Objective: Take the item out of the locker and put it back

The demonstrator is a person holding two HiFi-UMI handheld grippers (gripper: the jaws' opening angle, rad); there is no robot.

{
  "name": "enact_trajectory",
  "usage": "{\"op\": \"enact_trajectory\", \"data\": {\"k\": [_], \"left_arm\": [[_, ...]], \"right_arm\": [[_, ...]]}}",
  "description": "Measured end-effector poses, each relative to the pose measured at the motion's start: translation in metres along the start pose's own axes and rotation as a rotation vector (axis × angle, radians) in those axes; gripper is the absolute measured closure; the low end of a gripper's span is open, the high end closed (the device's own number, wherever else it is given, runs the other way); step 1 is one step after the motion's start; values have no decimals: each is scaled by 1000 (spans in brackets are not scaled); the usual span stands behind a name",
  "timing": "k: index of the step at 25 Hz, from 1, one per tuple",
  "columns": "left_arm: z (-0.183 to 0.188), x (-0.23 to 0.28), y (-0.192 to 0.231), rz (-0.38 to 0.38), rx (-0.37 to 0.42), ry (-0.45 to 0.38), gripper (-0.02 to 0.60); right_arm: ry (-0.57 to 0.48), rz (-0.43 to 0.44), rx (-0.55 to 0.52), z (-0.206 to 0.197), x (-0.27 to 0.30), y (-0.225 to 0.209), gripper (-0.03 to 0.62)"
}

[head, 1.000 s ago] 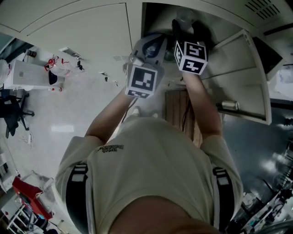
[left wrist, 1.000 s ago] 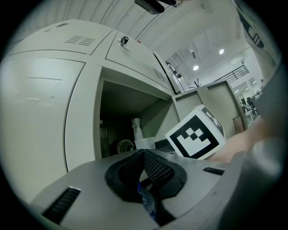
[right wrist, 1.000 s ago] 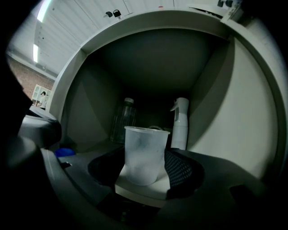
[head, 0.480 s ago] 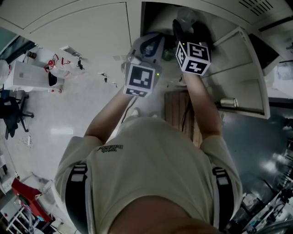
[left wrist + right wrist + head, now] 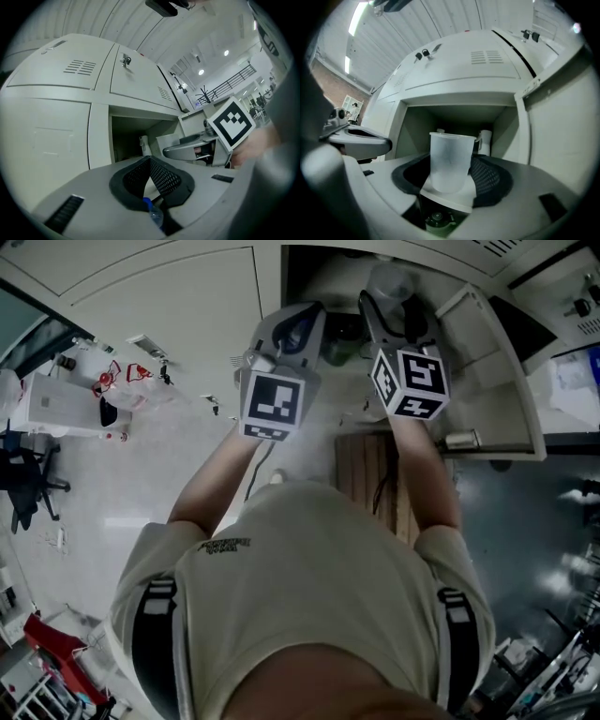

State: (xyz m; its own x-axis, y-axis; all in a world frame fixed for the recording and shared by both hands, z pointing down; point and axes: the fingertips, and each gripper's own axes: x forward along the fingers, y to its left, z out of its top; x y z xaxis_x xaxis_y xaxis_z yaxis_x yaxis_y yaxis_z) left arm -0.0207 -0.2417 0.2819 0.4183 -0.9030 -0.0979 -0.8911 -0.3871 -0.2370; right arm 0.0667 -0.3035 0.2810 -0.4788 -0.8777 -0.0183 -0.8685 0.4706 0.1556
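Right gripper [image 5: 450, 174] level (clasping cup [image 5: 449, 152]).

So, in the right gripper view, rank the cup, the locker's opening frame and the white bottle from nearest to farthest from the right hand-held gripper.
1. Cup: held between its jaws.
2. Opening frame: just beyond, around the cup.
3. White bottle: deep inside, at the back right.

Open locker [image 5: 417, 133], white bottle [image 5: 486, 142] inside
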Motion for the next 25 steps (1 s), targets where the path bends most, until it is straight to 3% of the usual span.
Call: {"op": "enact_trajectory", "data": {"k": [11, 15, 19, 25], "left_arm": [[52, -35, 6, -6, 8, -35, 568], [65, -52, 6, -23, -20, -48, 568], [66, -63, 2, -48, -23, -35, 568], [48, -74, -11, -61, -39, -2, 568]], "right_arm": [[-111, 65, 10, 51, -78, 4, 322], [-179, 49, -85, 70, -105, 10, 322], [-213, 64, -144, 77, -126, 25, 322], [-216, 136, -88, 70, -139, 47, 322]]}}
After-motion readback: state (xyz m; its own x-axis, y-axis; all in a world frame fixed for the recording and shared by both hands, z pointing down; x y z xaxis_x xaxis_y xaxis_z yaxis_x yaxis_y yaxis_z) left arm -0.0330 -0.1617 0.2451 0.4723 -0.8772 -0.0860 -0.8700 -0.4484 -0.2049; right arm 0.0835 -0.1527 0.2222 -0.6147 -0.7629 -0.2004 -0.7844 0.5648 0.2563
